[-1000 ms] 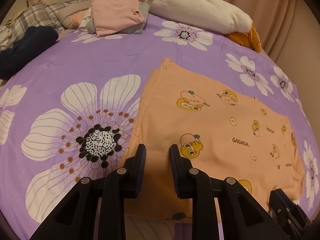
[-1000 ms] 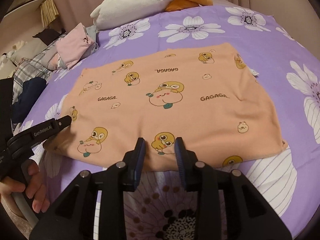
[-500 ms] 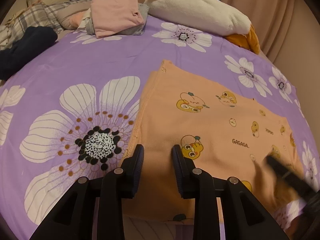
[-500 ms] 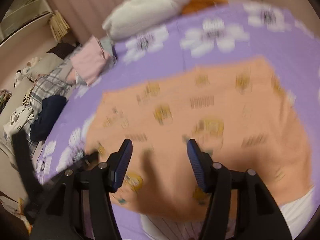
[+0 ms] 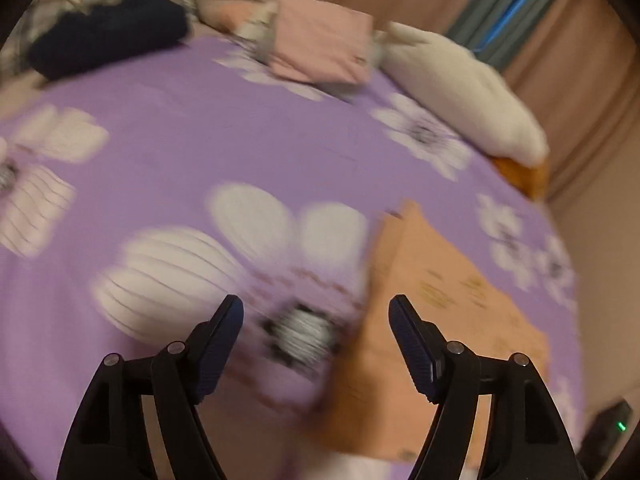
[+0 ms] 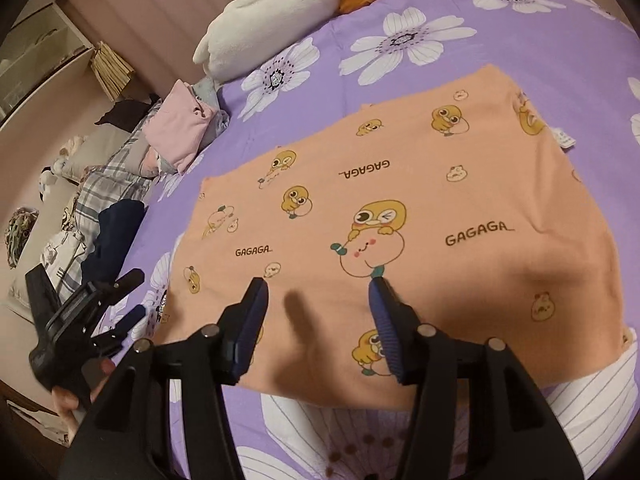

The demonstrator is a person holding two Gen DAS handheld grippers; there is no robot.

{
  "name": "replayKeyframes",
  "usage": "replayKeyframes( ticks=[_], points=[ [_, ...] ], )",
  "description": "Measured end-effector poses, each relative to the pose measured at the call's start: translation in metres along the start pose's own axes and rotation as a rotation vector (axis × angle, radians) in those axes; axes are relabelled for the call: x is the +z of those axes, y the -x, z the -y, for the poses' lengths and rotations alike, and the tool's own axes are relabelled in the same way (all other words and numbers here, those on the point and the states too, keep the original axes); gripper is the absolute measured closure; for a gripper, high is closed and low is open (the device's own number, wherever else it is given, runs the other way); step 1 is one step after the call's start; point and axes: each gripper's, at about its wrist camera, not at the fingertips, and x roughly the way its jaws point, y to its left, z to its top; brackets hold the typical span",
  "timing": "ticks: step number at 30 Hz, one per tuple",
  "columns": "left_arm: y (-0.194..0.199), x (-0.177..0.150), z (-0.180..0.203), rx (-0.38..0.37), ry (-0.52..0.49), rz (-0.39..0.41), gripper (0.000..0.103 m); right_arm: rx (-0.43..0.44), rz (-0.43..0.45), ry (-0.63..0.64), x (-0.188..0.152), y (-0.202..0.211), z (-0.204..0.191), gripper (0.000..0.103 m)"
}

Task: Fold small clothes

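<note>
An orange cloth [image 6: 400, 200] printed with cartoon ducks and "GAGAGA" lies flat, folded, on the purple flowered bedsheet [image 6: 520, 32]. My right gripper [image 6: 318, 284] hovers open over the cloth's near part, with nothing between its pads. In the blurred left wrist view my left gripper [image 5: 316, 308] is over the sheet's big white flower, just left of the cloth [image 5: 440, 340]. Its jaws are opening and hold nothing. The right wrist view shows the left gripper [image 6: 138, 294] beside the cloth's left edge, held by a hand [image 6: 68, 400].
A stack of folded clothes with a pink top [image 6: 180, 132] sits at the far left of the bed. Near it are a dark navy garment [image 6: 120, 232] and plaid bedding [image 6: 108, 184]. A white plush pillow [image 6: 280, 12] lies at the head. Shelves [image 6: 40, 60] stand beyond.
The left gripper has swung left off the cloth's edge and its jaws have spread wide. The right gripper has opened and now stands over the cloth instead of at its front edge.
</note>
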Motion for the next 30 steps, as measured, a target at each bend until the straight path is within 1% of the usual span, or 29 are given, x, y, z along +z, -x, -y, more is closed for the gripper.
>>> replayKeyframes(
  ticks=[1, 2, 3, 4, 5, 6, 7, 8, 9, 10, 11, 12, 13, 14, 16, 17, 18, 19, 20, 21, 22, 23, 24, 25, 27, 28, 30],
  points=[
    [-0.004, 0.006, 0.000, -0.025, -0.028, -0.023, 0.029, 0.002, 0.001, -0.005, 0.000, 0.000, 0.000, 0.051],
    [-0.012, 0.010, 0.001, -0.084, -0.056, -0.076, 0.029, -0.001, 0.002, -0.003, -0.001, 0.001, -0.001, 0.051],
    [-0.023, 0.013, 0.002, -0.164, -0.072, -0.152, 0.029, -0.006, 0.000, 0.007, -0.002, 0.002, -0.002, 0.051],
    [-0.042, 0.013, 0.001, -0.301, -0.048, -0.268, 0.029, -0.014, -0.002, 0.018, -0.003, 0.002, -0.004, 0.051],
    [-0.054, 0.011, 0.001, -0.388, -0.013, -0.331, 0.029, -0.025, -0.004, 0.034, -0.004, 0.001, -0.006, 0.051],
    [-0.064, 0.010, 0.001, -0.442, 0.013, -0.366, 0.029, -0.031, -0.006, 0.040, -0.003, 0.000, -0.007, 0.051],
    [-0.067, 0.011, 0.004, -0.445, 0.009, -0.365, 0.029, -0.037, -0.006, 0.047, -0.003, 0.000, -0.006, 0.050],
    [-0.069, 0.013, 0.010, -0.447, -0.018, -0.366, 0.029, -0.042, -0.007, 0.054, -0.003, -0.001, -0.007, 0.050],
    [-0.071, 0.015, 0.015, -0.465, -0.046, -0.380, 0.029, -0.046, -0.008, 0.060, -0.003, -0.001, -0.007, 0.050],
    [-0.077, 0.016, 0.020, -0.515, -0.078, -0.410, 0.029, -0.048, -0.009, 0.066, -0.003, -0.001, -0.008, 0.050],
    [-0.085, 0.016, 0.023, -0.581, -0.095, -0.459, 0.029, -0.049, -0.011, 0.069, -0.003, -0.001, -0.007, 0.050],
    [-0.087, 0.016, 0.024, -0.600, -0.097, -0.480, 0.029, -0.049, -0.014, 0.071, -0.002, -0.002, -0.006, 0.050],
    [-0.087, 0.017, 0.024, -0.616, -0.092, -0.489, 0.029, -0.047, -0.018, 0.074, -0.002, -0.002, -0.006, 0.050],
    [-0.087, 0.016, 0.023, -0.649, -0.077, -0.509, 0.029, -0.044, -0.021, 0.073, -0.001, -0.002, -0.005, 0.050],
    [-0.089, 0.014, 0.020, -0.768, -0.020, -0.553, 0.029, -0.042, -0.025, 0.072, -0.001, -0.002, -0.005, 0.050],
    [-0.090, 0.010, 0.018, -0.817, 0.011, -0.554, 0.029, -0.045, -0.027, 0.076, -0.001, -0.002, -0.005, 0.050],
    [-0.091, 0.008, 0.018, -0.838, 0.029, -0.556, 0.030, -0.050, -0.028, 0.087, -0.001, -0.003, -0.006, 0.050],
    [-0.093, 0.007, 0.019, -0.854, 0.053, -0.558, 0.032, -0.057, -0.029, 0.098, -0.002, -0.003, -0.007, 0.050],
    [-0.095, 0.004, 0.023, -0.850, 0.064, -0.567, 0.037, -0.064, -0.027, 0.107, -0.003, -0.004, -0.009, 0.050],
    [-0.098, 0.005, 0.027, -0.820, 0.056, -0.580, 0.046, -0.069, -0.027, 0.113, -0.002, -0.004, -0.010, 0.050],
    [-0.099, 0.004, 0.031, -0.768, 0.042, -0.589, 0.053, -0.074, -0.026, 0.116, -0.003, -0.005, -0.010, 0.050],
    [-0.102, 0.002, 0.037, -0.686, 0.026, -0.596, 0.068, -0.076, -0.025, 0.118, -0.003, -0.005, -0.011, 0.050],
    [-0.106, 0.000, 0.040, -0.611, 0.026, -0.596, 0.075, -0.075, -0.026, 0.115, -0.002, -0.005, -0.010, 0.050],
    [-0.109, -0.001, 0.042, -0.578, 0.051, -0.598, 0.076, -0.071, -0.026, 0.110, -0.002, -0.005, -0.009, 0.050],
    [-0.111, -0.001, 0.036, -0.599, 0.128, -0.591, 0.077, -0.055, -0.027, 0.098, -0.002, -0.004, -0.007, 0.050],
    [-0.111, -0.002, 0.031, -0.611, 0.147, -0.586, 0.078, -0.046, -0.028, 0.088, -0.002, -0.004, -0.005, 0.050],
    [-0.112, -0.002, 0.028, -0.632, 0.138, -0.577, 0.079, -0.026, -0.030, 0.066, -0.001, -0.004, -0.002, 0.050]
  ],
)
